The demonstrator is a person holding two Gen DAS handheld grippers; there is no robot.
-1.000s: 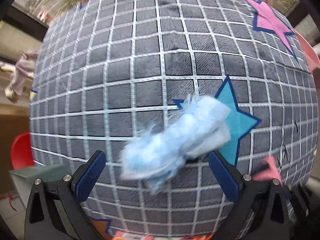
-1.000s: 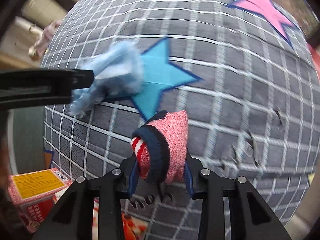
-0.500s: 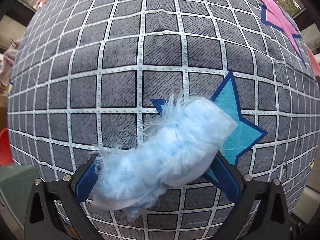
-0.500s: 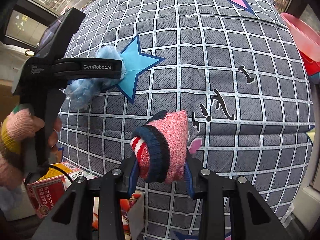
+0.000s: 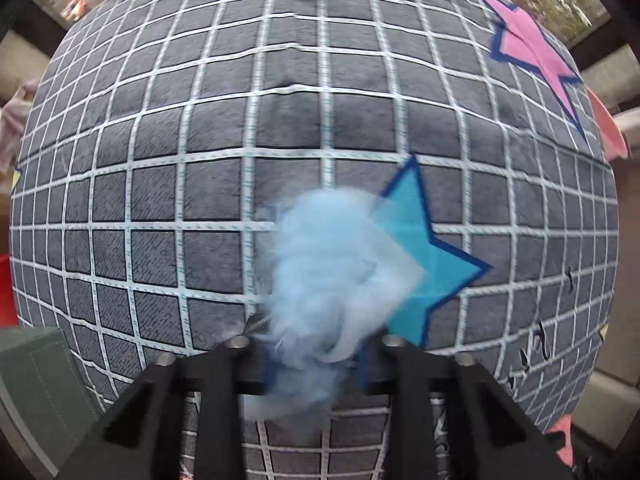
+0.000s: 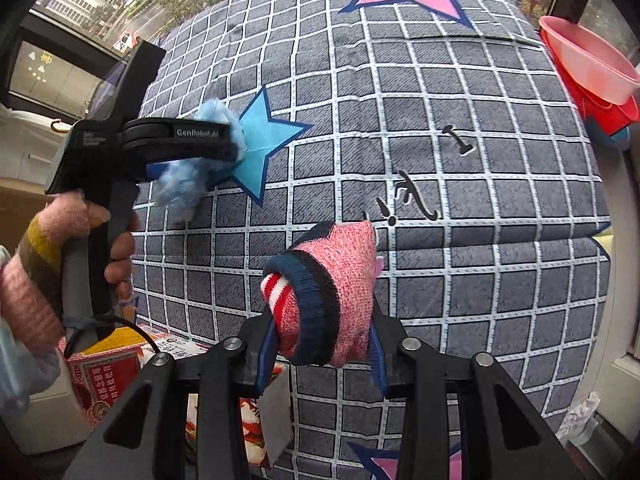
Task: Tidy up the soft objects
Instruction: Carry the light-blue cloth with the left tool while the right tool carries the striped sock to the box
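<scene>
Fluffy blue sock between closing left gripper jaws.

Looking steeply down from each wrist, left close, right farther back, both sharing the grid-patterned cover and blue star.

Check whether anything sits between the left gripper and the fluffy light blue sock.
Nothing visible does. The left gripper has its jaws closing around the fluffy light blue sock on the grey checked bedcover, with the sock already between them.
</scene>
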